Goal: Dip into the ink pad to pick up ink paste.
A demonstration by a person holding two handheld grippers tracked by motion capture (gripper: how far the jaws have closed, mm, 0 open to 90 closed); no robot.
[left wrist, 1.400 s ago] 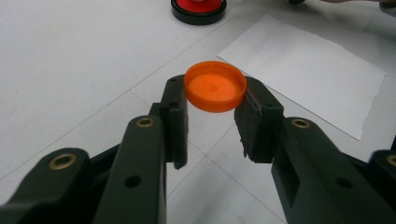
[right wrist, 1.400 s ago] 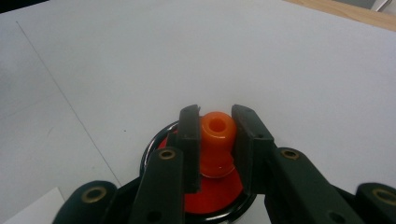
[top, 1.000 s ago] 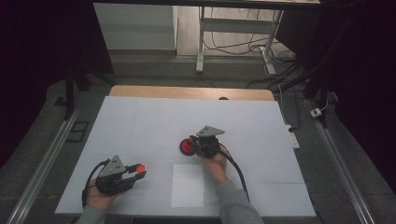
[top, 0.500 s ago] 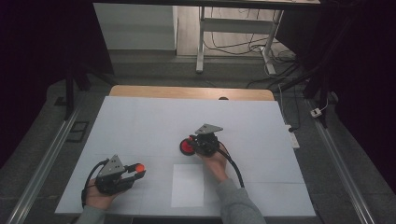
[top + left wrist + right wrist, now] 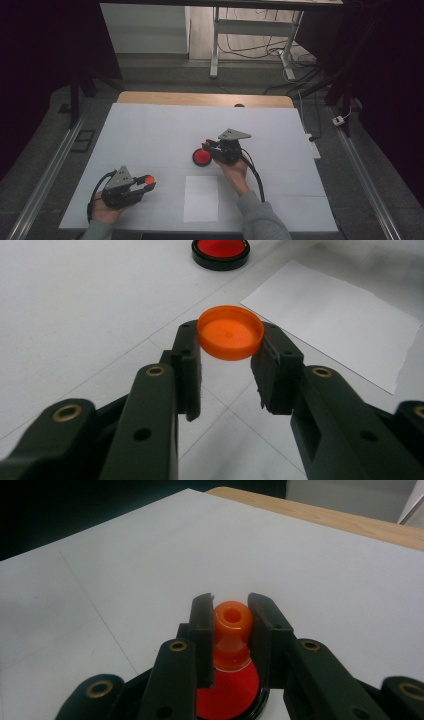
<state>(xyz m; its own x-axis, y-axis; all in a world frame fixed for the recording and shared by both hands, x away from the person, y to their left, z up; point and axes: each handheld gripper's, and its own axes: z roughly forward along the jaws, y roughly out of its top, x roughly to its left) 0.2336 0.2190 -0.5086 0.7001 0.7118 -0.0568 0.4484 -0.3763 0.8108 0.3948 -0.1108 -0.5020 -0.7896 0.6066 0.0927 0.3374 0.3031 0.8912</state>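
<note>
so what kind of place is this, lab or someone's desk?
Likely a lab recording bench, not a home desk: a bare white-covered table, metal rails on the floor beside it, loose cables under a metal-framed stand behind, and a person working two handheld grippers.

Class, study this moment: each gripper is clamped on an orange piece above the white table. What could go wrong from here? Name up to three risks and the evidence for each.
1. The left gripper pinches the orange cap by its thin rim at the fingertips; it might tip or pop free.
2. The right gripper holds the orange nozzle just above the red dish; a careless lift could knock the dish.
3. The paper sheet lies between the hands; a trailing cable may drag it.
</note>
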